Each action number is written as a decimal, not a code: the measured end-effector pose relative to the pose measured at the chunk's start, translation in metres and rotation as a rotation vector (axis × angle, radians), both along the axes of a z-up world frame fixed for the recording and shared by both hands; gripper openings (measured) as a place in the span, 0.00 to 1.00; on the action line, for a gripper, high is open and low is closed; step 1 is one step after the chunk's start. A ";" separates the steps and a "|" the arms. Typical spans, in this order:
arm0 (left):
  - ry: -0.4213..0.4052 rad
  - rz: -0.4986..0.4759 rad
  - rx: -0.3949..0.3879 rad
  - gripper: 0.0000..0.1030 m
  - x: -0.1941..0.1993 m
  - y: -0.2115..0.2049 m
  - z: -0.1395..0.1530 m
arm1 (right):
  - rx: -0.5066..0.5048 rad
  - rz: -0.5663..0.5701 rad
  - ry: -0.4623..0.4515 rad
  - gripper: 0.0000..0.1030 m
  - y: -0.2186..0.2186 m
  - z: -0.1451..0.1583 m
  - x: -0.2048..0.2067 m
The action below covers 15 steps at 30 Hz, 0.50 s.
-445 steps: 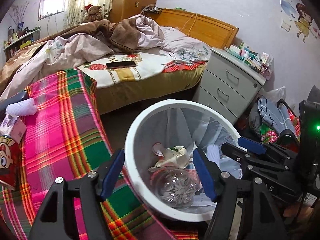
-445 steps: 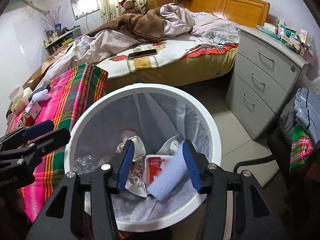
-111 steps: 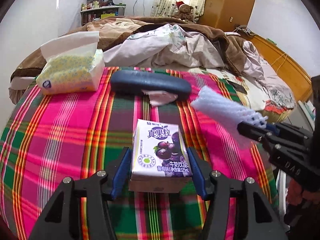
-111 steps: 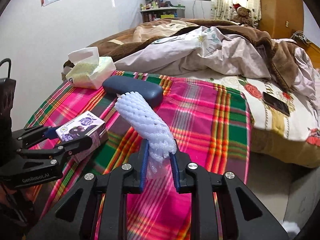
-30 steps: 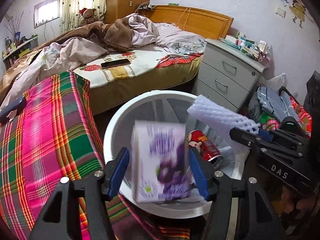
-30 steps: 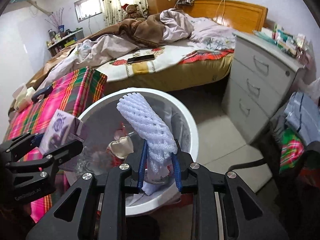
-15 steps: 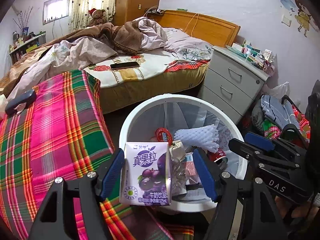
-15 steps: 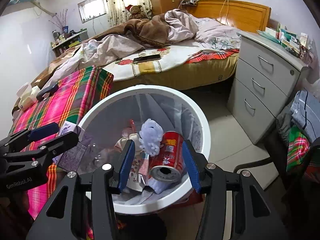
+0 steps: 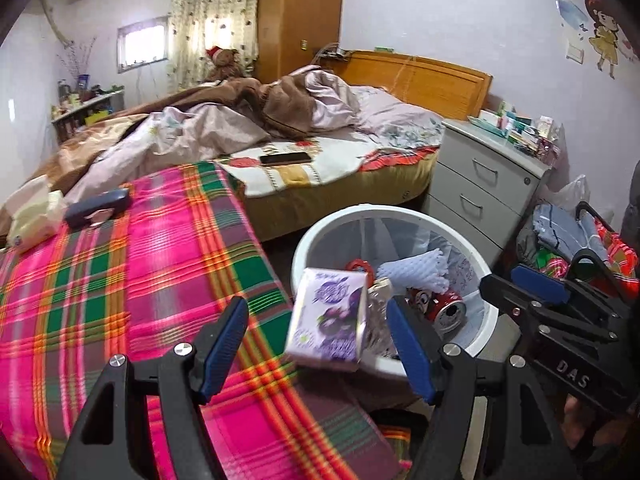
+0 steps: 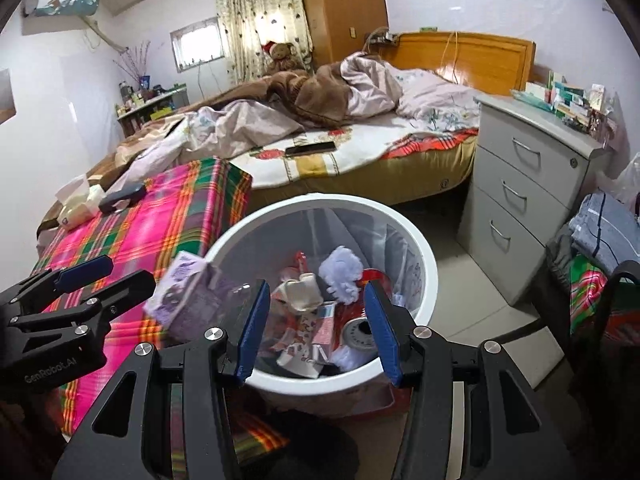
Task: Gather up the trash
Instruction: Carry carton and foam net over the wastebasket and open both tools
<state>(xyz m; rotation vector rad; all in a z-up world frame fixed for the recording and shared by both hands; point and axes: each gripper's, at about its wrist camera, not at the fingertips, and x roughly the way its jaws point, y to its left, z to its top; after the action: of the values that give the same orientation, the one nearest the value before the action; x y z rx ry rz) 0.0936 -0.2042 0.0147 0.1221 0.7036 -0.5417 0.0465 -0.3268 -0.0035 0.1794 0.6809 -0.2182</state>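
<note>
Bedside, white trash bin (image 10: 424, 276) holds red can (image 9: 442, 307) and foam net (image 9: 414, 270); purple juice carton (image 9: 330, 316) drops free between left gripper's (image 9: 316, 346) spread jaws, right gripper (image 10: 318, 328) released, marked "DAS".

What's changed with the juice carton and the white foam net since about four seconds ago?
The right hand-held gripper carried the foam net from the plaid bed to the trash bin; its jaws have just been opening, and the net lies inside. The left hand-held gripper brought the purple juice carton over too; it now tumbles, blurred, at the bin's rim, apparently released. The phone and tissue pack stayed put.
</note>
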 end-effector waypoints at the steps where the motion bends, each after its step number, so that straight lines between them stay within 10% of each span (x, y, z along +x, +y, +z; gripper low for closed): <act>1: -0.006 0.007 -0.003 0.71 -0.003 0.003 0.001 | -0.004 0.003 -0.010 0.49 0.004 0.001 -0.003; 15: 0.009 0.028 -0.013 0.71 -0.017 0.025 -0.017 | -0.011 -0.010 -0.067 0.49 0.019 0.003 -0.021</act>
<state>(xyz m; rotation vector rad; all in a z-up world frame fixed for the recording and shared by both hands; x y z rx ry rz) 0.0765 -0.1791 -0.0023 0.0972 0.7098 -0.5201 0.0259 -0.3076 -0.0008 0.1791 0.6121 -0.2245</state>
